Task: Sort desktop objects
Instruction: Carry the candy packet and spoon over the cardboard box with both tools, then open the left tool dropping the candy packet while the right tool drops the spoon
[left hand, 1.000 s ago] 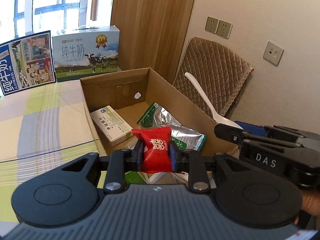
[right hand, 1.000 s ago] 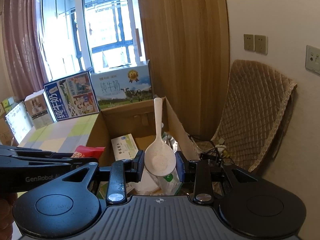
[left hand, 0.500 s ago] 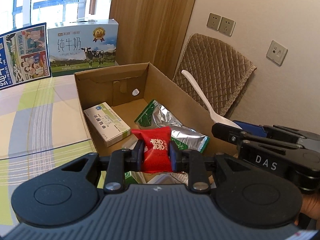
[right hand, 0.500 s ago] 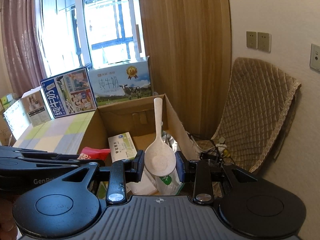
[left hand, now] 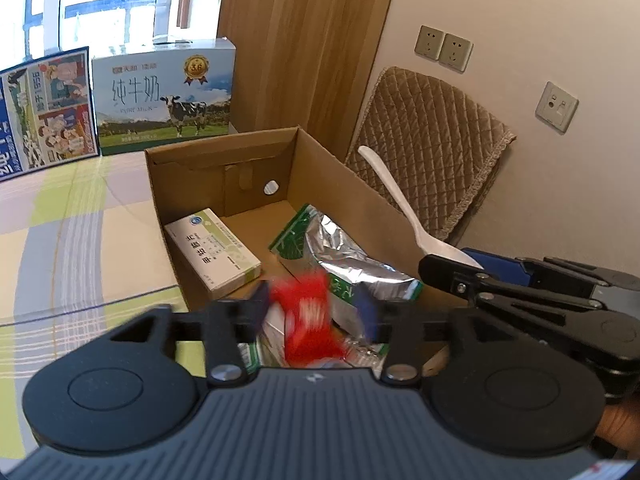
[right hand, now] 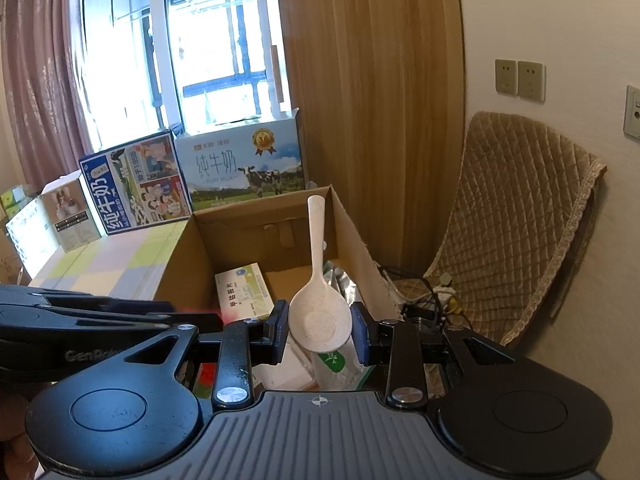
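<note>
Matt brown corrugated cardboard box; crinkled glossy silver foil pouch; smooth speckled cream plastic spoon; quilted tan cloth chair cover.

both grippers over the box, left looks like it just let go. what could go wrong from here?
1. The red packet is blurred between the open left gripper fingers; it may snag on a finger rather than land in the cardboard box.
2. The right gripper pinches the white spoon only by its bowl, long handle forward; it could pivot or slip.
3. Released here, the spoon handle may catch the box's right wall and tip out.
</note>
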{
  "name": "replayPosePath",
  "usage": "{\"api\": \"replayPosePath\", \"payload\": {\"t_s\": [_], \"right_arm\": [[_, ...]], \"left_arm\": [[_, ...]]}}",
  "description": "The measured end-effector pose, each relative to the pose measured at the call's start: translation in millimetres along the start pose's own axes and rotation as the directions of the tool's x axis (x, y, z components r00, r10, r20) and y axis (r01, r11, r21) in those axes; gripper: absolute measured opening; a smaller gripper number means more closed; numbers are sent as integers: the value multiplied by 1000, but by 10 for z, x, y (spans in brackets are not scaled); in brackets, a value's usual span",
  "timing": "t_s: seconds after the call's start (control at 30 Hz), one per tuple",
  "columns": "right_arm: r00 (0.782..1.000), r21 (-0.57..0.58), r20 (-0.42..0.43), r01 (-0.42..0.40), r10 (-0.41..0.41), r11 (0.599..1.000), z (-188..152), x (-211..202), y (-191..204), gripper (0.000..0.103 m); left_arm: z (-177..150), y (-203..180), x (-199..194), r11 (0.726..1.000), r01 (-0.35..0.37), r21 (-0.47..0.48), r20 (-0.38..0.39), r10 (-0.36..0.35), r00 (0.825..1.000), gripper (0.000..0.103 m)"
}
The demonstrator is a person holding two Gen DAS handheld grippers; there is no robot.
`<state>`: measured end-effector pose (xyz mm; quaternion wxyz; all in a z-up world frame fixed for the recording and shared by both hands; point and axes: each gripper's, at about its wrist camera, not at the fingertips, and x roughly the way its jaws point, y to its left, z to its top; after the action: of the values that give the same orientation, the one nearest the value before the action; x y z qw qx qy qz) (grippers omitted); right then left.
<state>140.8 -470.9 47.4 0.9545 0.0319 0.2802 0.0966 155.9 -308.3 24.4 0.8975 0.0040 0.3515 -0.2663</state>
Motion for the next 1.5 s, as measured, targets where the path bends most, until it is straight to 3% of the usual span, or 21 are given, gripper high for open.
{"api": "replayPosePath", "payload": {"t_s": [0.5, 0.7, 0.73, 0.8, 1.03, 1.27, 1.5], "right_arm": [[1000, -11, 8, -18, 18, 1000, 22, -1, 63, 30], [996, -32, 24, -79, 80, 996, 73, 92, 162, 31], [995, -37, 19, -100, 101, 994, 88, 121, 178, 34], [996, -37, 19, -91, 92, 995, 92, 137, 186, 61], [998, 4, 6, -69, 69, 998, -22, -25, 89, 63], [999, 42, 3, -53, 53, 998, -142, -345, 43, 81], [999, 46, 7, -41, 40, 998, -176, -650, 39, 92]], "left_arm": [[-38, 153, -251, 997, -77, 22, 38, 76, 996, 49], [-84, 293, -337, 995, -96, -12, 46, 96, 994, 54], [-98, 318, -349, 995, -98, -18, 47, 98, 994, 58], [-124, 355, -363, 994, -102, -25, 47, 104, 994, 61], [-247, 415, -478, 994, -95, -50, 52, 98, 994, 79], [-358, 283, -677, 994, -105, -41, 75, 108, 991, 97], [-451, 161, -919, 986, -164, -28, 97, 166, 981, 101]]}}
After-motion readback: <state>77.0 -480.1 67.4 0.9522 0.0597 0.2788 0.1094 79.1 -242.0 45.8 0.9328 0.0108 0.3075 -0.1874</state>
